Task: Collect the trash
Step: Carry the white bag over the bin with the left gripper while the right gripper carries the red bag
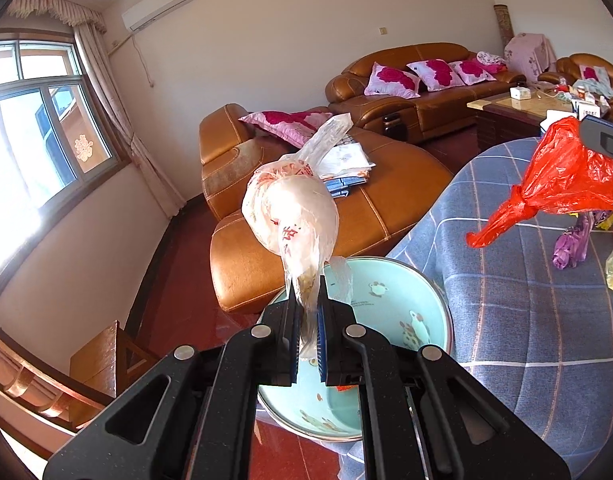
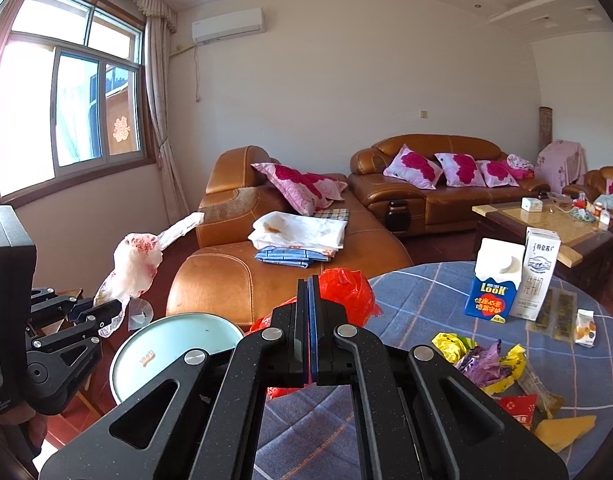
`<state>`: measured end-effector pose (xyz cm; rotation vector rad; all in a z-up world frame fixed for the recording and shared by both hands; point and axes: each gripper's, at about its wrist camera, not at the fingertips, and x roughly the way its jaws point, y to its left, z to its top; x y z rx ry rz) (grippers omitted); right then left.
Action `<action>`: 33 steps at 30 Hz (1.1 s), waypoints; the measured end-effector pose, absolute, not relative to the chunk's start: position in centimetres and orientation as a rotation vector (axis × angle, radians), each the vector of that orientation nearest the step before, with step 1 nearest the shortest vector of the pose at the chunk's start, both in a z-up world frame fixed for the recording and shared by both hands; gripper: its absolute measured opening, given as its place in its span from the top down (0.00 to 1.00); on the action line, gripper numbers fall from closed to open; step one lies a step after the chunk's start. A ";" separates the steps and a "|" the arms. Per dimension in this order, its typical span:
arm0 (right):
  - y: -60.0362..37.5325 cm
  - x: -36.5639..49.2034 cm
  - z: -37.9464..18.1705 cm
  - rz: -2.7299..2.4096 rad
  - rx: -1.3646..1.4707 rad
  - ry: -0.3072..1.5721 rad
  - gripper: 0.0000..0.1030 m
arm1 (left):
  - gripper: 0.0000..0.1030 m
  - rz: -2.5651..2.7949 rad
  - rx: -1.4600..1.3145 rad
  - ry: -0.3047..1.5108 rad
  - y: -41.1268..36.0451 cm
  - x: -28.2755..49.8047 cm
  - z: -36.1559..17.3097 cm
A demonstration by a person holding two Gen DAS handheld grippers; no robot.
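Grippers, two. Left gripper (image 1: 308,312) we had clamped on a white plastic bag (image 1: 292,212), frame centre, above the pale basin (image 1: 422,276); right gripper (image 2: 311,308) pinched a red bag (image 2: 348,286). Wrappers (image 2: 482,360) lay lower right. We judged releasing directly above the basin best.

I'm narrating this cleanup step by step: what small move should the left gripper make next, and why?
Probably open the left gripper to drop the crumpled white plastic bag: its jaws pinch the bag's tail above the round pale-blue basin, beside the blue checked tablecloth. The right gripper holds a red plastic bag.
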<state>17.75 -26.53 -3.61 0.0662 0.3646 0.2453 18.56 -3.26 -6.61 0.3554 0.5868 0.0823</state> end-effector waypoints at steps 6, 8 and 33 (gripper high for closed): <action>-25.5 18.4 -3.9 0.272 0.065 0.369 0.99 | 0.94 0.104 0.351 0.591 -2.2 18.7 -6.7; -25.2 18.6 -3.9 0.279 0.065 0.369 0.99 | 0.94 0.112 0.350 0.593 -2.0 18.8 -6.8; -22.3 20.8 -4.8 0.374 0.035 0.373 0.99 | 0.94 0.195 0.355 0.629 -0.2 19.8 -7.8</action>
